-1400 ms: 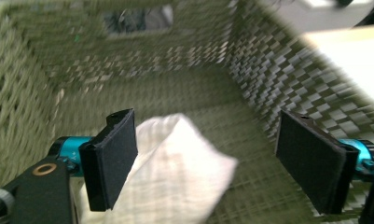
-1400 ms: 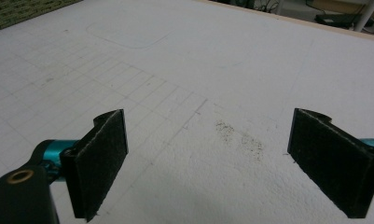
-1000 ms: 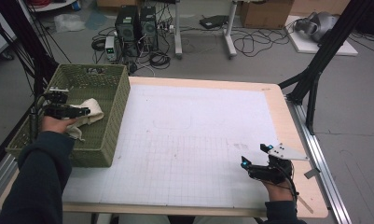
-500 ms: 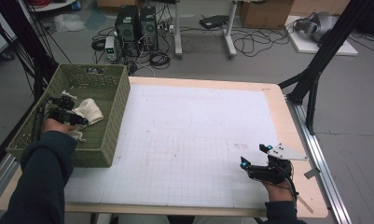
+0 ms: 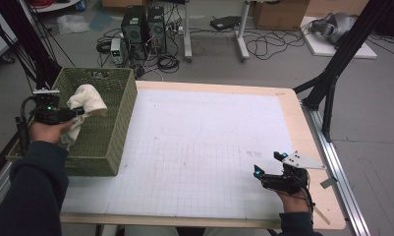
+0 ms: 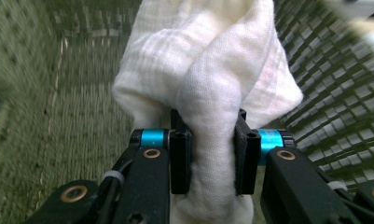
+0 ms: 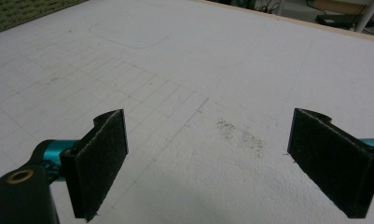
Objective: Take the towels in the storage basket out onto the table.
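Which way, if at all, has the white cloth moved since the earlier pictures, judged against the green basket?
Yes. The white cloth has risen from inside the green basket to above its rim, pinched by the left gripper, whose fingers have just been closing on it.

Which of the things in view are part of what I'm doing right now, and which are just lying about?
In the job:
- white cloth, clamped in the left gripper, whose jaws have just been closing on it
- green basket, which the cloth is above

Lying about:
- right gripper, open, idle above the white mat
- computer towers and cables on the floor
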### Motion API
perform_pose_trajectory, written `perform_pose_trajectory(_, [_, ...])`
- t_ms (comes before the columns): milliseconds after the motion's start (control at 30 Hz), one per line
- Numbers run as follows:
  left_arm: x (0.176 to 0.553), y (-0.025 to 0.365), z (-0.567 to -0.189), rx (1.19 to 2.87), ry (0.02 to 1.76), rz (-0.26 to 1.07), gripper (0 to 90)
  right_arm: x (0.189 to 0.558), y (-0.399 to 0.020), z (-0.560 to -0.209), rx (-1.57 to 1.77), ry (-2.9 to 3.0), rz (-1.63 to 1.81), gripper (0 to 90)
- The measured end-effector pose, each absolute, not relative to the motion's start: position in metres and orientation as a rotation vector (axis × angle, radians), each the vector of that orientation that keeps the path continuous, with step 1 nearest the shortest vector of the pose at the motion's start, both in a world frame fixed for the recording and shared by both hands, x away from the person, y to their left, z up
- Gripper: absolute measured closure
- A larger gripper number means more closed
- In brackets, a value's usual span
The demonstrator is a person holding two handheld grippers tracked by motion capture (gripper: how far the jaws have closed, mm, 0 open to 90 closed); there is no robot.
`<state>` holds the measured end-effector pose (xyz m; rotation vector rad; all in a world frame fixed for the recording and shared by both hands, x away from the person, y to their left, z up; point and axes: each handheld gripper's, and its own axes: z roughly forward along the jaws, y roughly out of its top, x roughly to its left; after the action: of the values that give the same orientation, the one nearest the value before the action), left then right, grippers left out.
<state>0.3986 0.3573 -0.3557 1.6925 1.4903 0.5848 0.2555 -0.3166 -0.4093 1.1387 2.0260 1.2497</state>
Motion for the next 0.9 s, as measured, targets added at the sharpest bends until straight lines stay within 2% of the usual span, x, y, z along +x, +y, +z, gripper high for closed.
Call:
perform_pose_trajectory(267, [0.380, 0.351, -0.317, 1.580, 1.306, 0.626, 72.8, 0.258, -0.313, -0.407, 1.132, 2.026, 1.255, 11.3])
perform_pose_trajectory(900, [0.353, 0.301, -0.268, 1.451, 0.965, 0.644, 72.8, 0.256, -0.313, -0.406, 1.123, 2.012, 1.260, 11.3])
